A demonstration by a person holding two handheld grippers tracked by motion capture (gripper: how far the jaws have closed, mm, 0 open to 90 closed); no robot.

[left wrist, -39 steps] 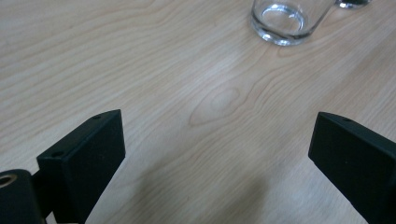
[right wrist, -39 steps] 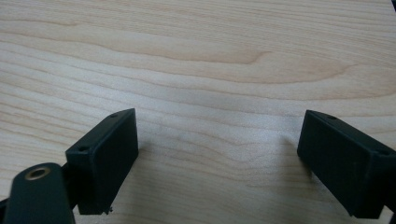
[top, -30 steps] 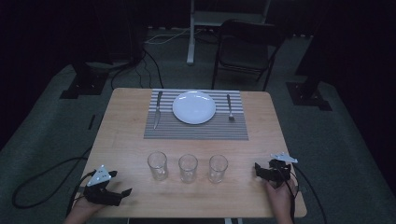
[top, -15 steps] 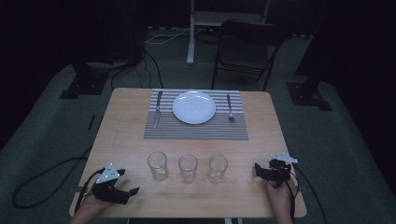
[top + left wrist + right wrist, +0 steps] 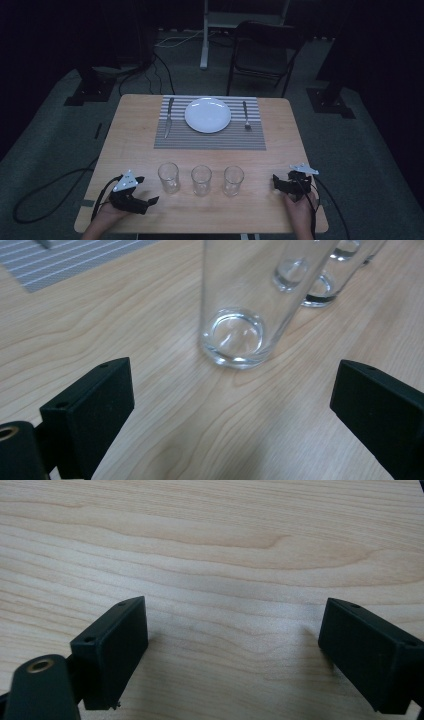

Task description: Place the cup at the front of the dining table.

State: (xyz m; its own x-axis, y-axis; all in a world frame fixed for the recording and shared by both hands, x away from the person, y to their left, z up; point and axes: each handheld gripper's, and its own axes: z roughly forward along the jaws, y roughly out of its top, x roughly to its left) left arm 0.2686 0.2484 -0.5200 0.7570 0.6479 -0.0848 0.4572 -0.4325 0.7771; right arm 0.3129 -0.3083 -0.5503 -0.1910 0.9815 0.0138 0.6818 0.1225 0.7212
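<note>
Left tongs (image 5: 235, 405) agape just short of nearest glass (image 5: 240, 305); right tongs (image 5: 235, 655) agape, empty.

Looks like a dim lab or studio, not a home. The light wooden tabletop (image 5: 135, 140) sits on grey carpet (image 5: 55, 135) among black equipment stands (image 5: 87, 87), loose cables (image 5: 165, 75) and a black folding chair (image 5: 262, 52).

My wooden table (image 5: 135, 145) stands on grey carpet (image 5: 55, 140) in a dim room whose edges fall off into black. Beyond the far edge I see a dark folding chair (image 5: 265, 50) and a pale post (image 5: 204, 35). Black cables (image 5: 160, 65) trail over the floor, and black stand feet (image 5: 87, 90) sit at both sides.
</note>
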